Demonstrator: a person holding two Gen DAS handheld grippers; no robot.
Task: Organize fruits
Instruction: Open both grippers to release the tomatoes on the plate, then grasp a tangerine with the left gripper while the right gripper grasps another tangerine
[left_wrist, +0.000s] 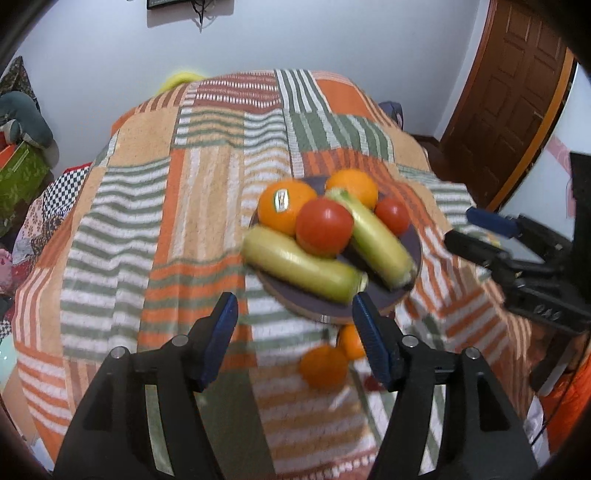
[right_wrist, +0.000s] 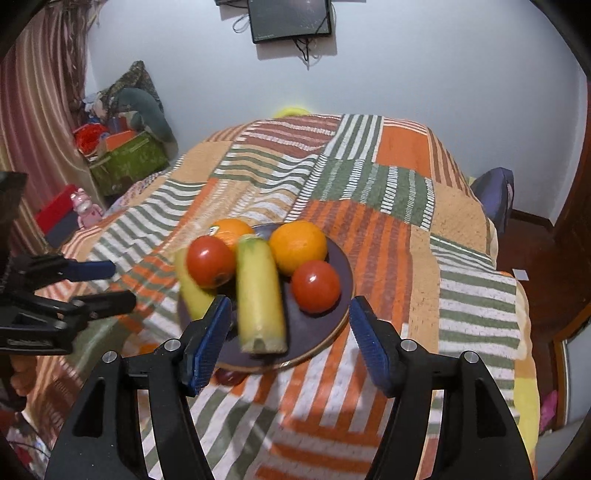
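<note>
- While both tongs hang just short of the dark plate (right_wrist: 341, 273), neither is holding anything: the left gripper (left_wrist: 293, 321) has its blue pads apart with only striped blanket (left_wrist: 155, 229) between them, and the right gripper (right_wrist: 290, 325) is spread too, empty, with the plate's near rim showing in the gap.
- Plate sits on the blanket-covered surface, piled up: two oranges (right_wrist: 298, 246), two tomatoes (right_wrist: 316, 286), and two pale yellow-green squashes (right_wrist: 260, 295).
- One squash pokes its end toward the near rim, the other lies along the plate's left side, right at the edge in the left wrist view.
- Two more oranges (left_wrist: 323, 363) show blurry below the plate, just beside the left tong's right pad.
- Plenty of bare blanket behind and to the left of the plate.
- Blanket drops off at the sides; wooden door (left_wrist: 509, 96) far right, green box (right_wrist: 125, 158) far left by the wall.
</note>
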